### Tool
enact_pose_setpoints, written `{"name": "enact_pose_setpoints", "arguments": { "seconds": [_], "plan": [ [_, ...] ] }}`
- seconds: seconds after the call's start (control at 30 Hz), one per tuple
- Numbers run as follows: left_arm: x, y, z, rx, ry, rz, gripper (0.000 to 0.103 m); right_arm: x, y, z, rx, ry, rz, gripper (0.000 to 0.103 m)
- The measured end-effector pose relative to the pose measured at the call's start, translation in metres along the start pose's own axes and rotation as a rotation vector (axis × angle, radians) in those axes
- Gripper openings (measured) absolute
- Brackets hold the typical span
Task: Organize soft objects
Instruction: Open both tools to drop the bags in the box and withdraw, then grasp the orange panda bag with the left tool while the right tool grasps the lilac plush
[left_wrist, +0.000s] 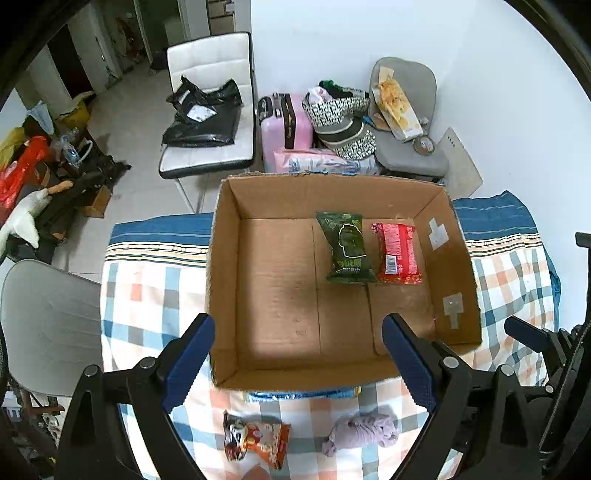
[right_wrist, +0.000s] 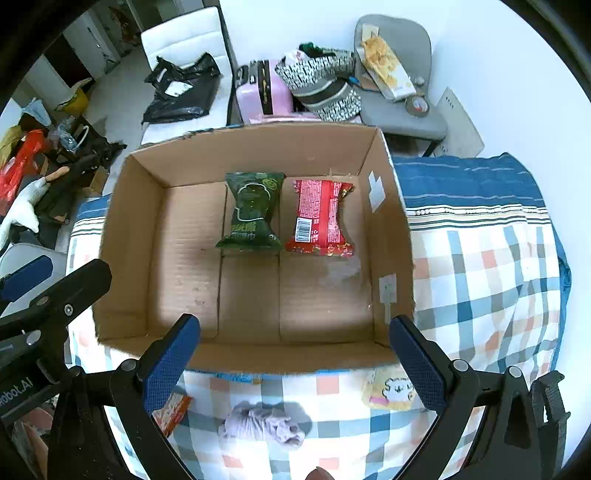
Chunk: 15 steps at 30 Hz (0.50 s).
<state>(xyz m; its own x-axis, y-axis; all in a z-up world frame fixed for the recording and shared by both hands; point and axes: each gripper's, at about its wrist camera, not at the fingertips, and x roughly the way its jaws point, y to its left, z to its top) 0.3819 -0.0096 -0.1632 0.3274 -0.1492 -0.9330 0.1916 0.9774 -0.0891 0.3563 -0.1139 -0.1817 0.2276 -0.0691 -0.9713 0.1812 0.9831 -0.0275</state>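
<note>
An open cardboard box (left_wrist: 225, 258) (right_wrist: 125, 236) stands on a checked tablecloth. Inside it lie a green snack packet (left_wrist: 345, 251) (right_wrist: 253, 210) and a red snack packet (left_wrist: 397, 253) (right_wrist: 319, 218), side by side. In front of the box lie an orange snack packet (left_wrist: 258, 439) (right_wrist: 171, 408), a crumpled lilac cloth (left_wrist: 364, 430) (right_wrist: 266, 424) and a yellow packet (right_wrist: 389, 389). My left gripper (left_wrist: 299, 363) is open and empty above the box's near wall. My right gripper (right_wrist: 295, 363) is open and empty, also at the near wall.
A blue packet (left_wrist: 299, 395) peeks out under the box's near edge. Behind the table stand a white chair with a black bag (left_wrist: 207, 110), a pink suitcase (left_wrist: 286, 122) and a grey chair (left_wrist: 410, 110). Another grey chair (left_wrist: 44, 321) is at the left.
</note>
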Motion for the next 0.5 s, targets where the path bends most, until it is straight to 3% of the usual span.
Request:
{"name": "enact_pose_setpoints", "arguments": {
  "seconds": [0.13,0.3,0.5],
  "plan": [
    [-0.023,-0.002,-0.014,-0.026,-0.027,-0.002,0.093,-0.025,0.0,-0.017,-0.015,-0.049,0.009,0.103],
    [-0.042,0.002,-0.037,-0.07,-0.045,0.004,0.093,-0.04,0.001,-0.036,-0.063,-0.036,0.062,0.103],
    [-0.032,0.026,-0.085,-0.155,0.042,0.029,0.093,-0.031,-0.005,-0.07,-0.092,0.026,0.125,0.103]
  ]
}}
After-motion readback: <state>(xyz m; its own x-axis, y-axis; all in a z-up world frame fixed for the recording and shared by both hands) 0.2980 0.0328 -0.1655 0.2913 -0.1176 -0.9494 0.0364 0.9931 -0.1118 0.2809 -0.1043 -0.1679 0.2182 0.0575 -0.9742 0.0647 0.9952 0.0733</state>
